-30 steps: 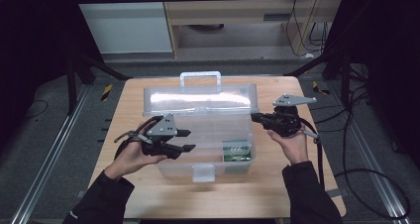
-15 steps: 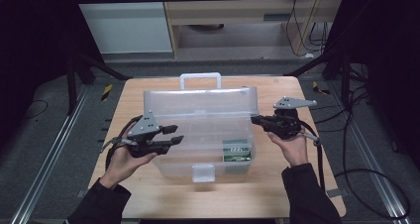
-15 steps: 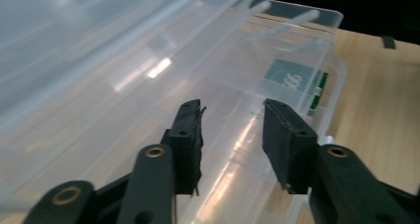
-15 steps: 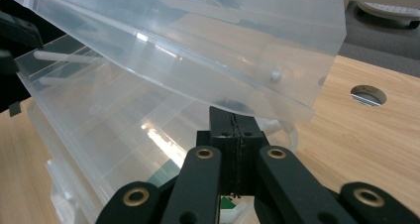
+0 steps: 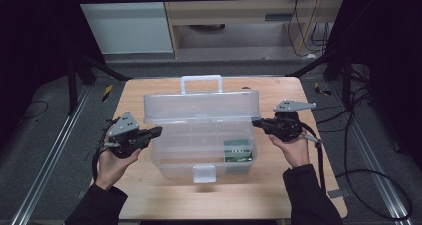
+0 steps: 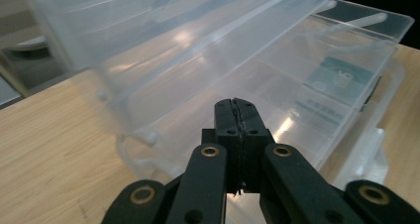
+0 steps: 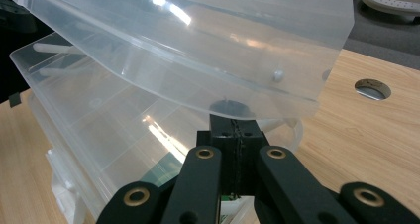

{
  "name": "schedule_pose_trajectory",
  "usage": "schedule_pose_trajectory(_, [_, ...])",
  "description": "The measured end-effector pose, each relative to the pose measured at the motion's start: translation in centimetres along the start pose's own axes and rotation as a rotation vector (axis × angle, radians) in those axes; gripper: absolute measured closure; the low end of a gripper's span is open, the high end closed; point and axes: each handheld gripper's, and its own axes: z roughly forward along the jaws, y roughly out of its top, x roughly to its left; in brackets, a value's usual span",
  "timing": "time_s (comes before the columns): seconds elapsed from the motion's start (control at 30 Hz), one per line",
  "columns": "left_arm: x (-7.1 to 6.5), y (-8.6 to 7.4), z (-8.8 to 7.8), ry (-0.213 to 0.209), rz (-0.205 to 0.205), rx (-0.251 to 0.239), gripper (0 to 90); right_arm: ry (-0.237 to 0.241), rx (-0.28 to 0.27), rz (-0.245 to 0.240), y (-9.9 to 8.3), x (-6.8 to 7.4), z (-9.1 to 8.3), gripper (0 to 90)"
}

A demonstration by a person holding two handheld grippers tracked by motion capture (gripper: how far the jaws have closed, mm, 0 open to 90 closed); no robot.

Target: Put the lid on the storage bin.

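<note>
Two grippers, left (image 5: 158, 131) and right (image 5: 256, 123), fingers pressed together, flank one clear box (image 5: 201, 135), seemingly empty-handed.

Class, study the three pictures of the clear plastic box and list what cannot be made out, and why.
- Green card in the box: print too small in the high view, blurred in the left gripper view.
- Right gripper tip: covered by the lid edge in its own view; contact unclear.

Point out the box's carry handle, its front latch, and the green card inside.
carry handle (image 5: 201, 78): high view, top bar.
front latch (image 5: 204, 173): high view, tab's middle.
green card (image 5: 237, 151): high view, card's face.
</note>
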Motion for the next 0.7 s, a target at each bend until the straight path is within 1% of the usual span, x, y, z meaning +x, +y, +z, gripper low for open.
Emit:
schedule_pose_trajectory(0.17, [0.7,-0.5,-0.5,0.023,-0.049,-0.013,89.4,0.003,0.004,0.001,-0.1,0.0,0.0,90.0])
schedule_pose_trajectory(0.3, [1.1,-1.0,-0.7,0.041,-0.063,-0.011,89.4,0.004,0.008,0.0,-0.1,0.1,0.0,90.0])
schedule_pose_trajectory(0.33, [1.2,-1.1,-0.7,0.042,-0.073,-0.012,89.4,0.001,0.01,-0.005,-0.2,0.1,0.0,90.0])
schedule_pose_trajectory(0.37, [1.4,-1.2,-0.8,0.043,-0.073,-0.007,89.4,0.001,0.014,-0.005,-0.2,0.2,0.0,90.0])
schedule_pose_trajectory(0.47, [1.8,-1.5,-1.0,0.047,-0.085,-0.013,89.4,0.004,0.025,-0.004,-0.5,0.2,-0.1,90.0])
schedule_pose_trajectory(0.63, [2.0,-2.1,-1.1,0.042,-0.086,-0.002,89.4,-0.013,0.055,-0.026,-0.8,0.6,0.0,90.0])
schedule_pose_trajectory(0.7, [2.1,-2.5,-1.0,0.036,-0.097,0.003,89.4,-0.023,0.068,-0.031,-1.2,0.6,0.0,90.0])
